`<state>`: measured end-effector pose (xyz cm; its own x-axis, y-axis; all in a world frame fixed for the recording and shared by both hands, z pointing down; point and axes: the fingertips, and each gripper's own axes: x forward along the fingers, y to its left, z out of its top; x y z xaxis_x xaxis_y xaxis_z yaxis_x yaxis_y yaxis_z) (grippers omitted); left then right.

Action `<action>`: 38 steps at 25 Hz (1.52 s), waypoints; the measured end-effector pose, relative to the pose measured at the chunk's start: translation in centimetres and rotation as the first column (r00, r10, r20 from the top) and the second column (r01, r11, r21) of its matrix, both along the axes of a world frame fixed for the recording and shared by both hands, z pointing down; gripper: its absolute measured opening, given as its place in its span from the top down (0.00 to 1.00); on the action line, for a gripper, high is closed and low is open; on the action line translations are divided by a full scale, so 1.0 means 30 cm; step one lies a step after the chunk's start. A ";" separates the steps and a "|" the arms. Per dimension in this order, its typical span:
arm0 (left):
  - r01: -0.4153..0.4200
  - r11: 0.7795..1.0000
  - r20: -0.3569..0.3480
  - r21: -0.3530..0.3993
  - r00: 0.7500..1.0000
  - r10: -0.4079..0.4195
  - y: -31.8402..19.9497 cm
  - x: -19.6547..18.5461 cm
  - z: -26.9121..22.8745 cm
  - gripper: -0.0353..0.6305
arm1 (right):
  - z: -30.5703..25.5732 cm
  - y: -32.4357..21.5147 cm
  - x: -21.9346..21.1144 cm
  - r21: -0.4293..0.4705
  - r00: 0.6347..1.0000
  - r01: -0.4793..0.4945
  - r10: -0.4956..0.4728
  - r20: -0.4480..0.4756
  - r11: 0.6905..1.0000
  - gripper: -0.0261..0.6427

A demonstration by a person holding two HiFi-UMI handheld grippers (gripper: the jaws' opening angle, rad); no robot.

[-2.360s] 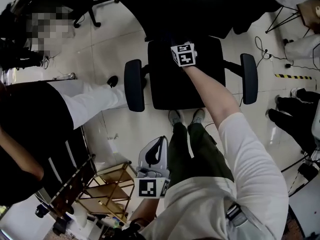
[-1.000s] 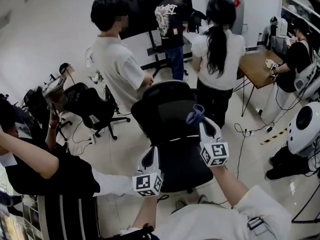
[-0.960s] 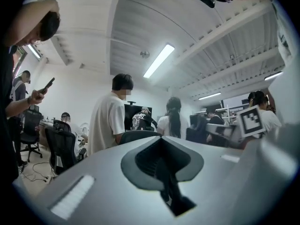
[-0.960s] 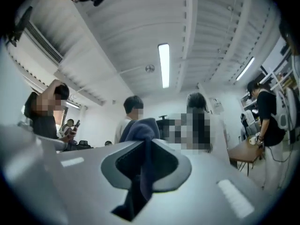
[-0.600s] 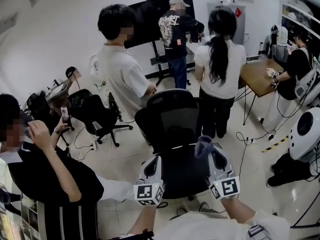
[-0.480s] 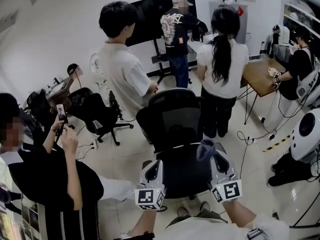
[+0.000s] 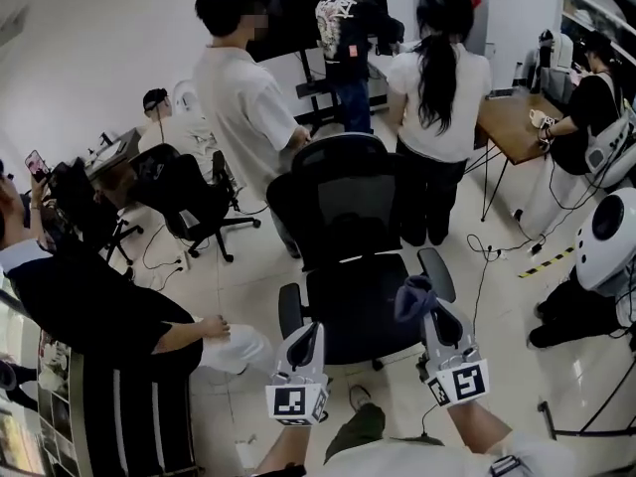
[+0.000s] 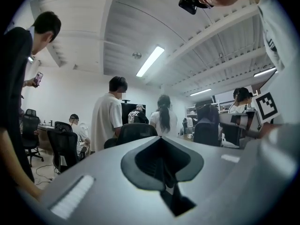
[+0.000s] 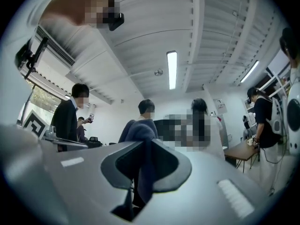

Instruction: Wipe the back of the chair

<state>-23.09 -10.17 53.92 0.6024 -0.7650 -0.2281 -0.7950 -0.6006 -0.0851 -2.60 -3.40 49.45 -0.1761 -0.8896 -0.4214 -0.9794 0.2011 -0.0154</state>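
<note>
The black mesh office chair faces me in the head view, its back [image 7: 348,202] upright beyond the seat [image 7: 363,316]. My right gripper [image 7: 429,311] is shut on a blue-grey cloth [image 7: 413,297] and hovers over the seat's front right corner, apart from the chair's back. In the right gripper view the cloth [image 9: 140,137] hangs bunched between the jaws of the right gripper [image 9: 145,144]. My left gripper [image 7: 309,332] is low by the seat's front left and holds nothing. The left gripper view shows the left gripper [image 8: 162,140] with its jaws together, and the chair's back [image 8: 136,131] beyond.
Several people stand just behind the chair [image 7: 248,97]. A seated person's leg [image 7: 224,341] reaches in from the left. Another black chair [image 7: 184,202] stands at left, a wooden table [image 7: 512,127] and a white machine [image 7: 606,251] at right. Cables [image 7: 497,256] lie on the floor.
My right gripper with the cloth has dropped from the chair's back toward me, down over the seat. The left gripper stayed low. The person at left lowered an arm.
</note>
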 end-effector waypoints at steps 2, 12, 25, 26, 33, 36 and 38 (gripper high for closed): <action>0.004 1.000 0.002 0.006 1.000 -0.004 0.120 0.006 0.026 0.95 | 0.017 0.137 0.021 0.014 1.000 0.000 0.000 -0.016 1.000 0.91; 0.025 0.999 -0.021 -0.038 0.999 -0.026 0.748 0.050 0.135 0.95 | 0.192 0.762 0.151 -0.027 0.999 0.028 -0.027 0.018 0.999 0.91; 0.066 0.996 -0.010 0.058 0.998 -0.066 1.328 0.005 -0.039 0.95 | 0.063 1.255 0.072 -0.018 0.994 0.097 -0.096 0.055 0.995 0.91; 0.063 0.996 -0.008 0.062 0.998 -0.063 1.349 0.003 -0.045 0.95 | 0.058 1.271 0.062 -0.016 0.994 0.100 -0.099 0.056 0.995 0.91; 0.082 0.994 -0.008 0.073 0.997 -0.081 1.431 -0.068 -0.096 0.95 | 0.017 1.335 -0.004 -0.012 0.990 0.120 -0.119 0.071 0.993 0.91; 0.080 0.995 -0.006 0.056 0.997 -0.080 1.444 -0.099 -0.085 0.95 | 0.008 1.370 -0.028 -0.012 0.993 0.102 -0.101 0.061 0.995 0.91; 0.068 0.996 -0.015 0.050 0.998 -0.067 1.449 -0.097 -0.078 0.95 | 0.004 1.388 -0.022 -0.012 0.995 0.083 -0.083 0.056 0.996 0.91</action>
<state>-26.01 33.29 51.58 0.5462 -0.7912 -0.2750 -0.8350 -0.5405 -0.1032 -3.25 38.23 49.58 -0.2263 -0.8791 -0.4196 -0.9569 0.2811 -0.0728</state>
